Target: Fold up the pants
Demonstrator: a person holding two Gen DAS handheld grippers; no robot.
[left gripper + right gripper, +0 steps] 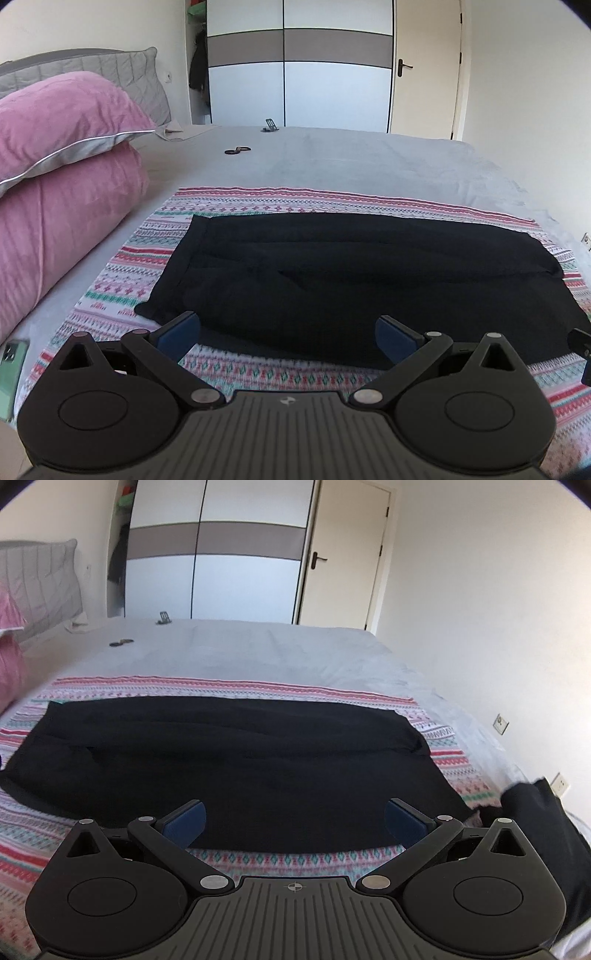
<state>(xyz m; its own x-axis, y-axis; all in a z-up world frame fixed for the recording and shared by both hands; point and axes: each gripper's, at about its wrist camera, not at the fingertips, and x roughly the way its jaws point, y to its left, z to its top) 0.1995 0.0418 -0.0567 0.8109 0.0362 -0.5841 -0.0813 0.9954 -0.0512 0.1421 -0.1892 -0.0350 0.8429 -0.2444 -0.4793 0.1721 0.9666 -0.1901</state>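
Lying flat on the patterned blanket (122, 280) over the bed, the black pants (332, 273) look soft, light and limp; their near edge seems the best place to pinch. Left gripper (288, 332) and right gripper (295, 818) hover just before it, jaws wide, holding nothing. Only the left view shows the pink pillows (66, 155); only the right shows more dark cloth (535, 812) beyond the pants.

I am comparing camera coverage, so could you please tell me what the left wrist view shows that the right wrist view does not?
Only the left wrist view shows the full stacked pink pillows and a green phone at the bed edge. Only the right wrist view shows wall sockets and dark cloth hanging off the bed's right side. Both show the black pants on the patterned blanket, the wardrobe, and an open gripper: left gripper, right gripper.
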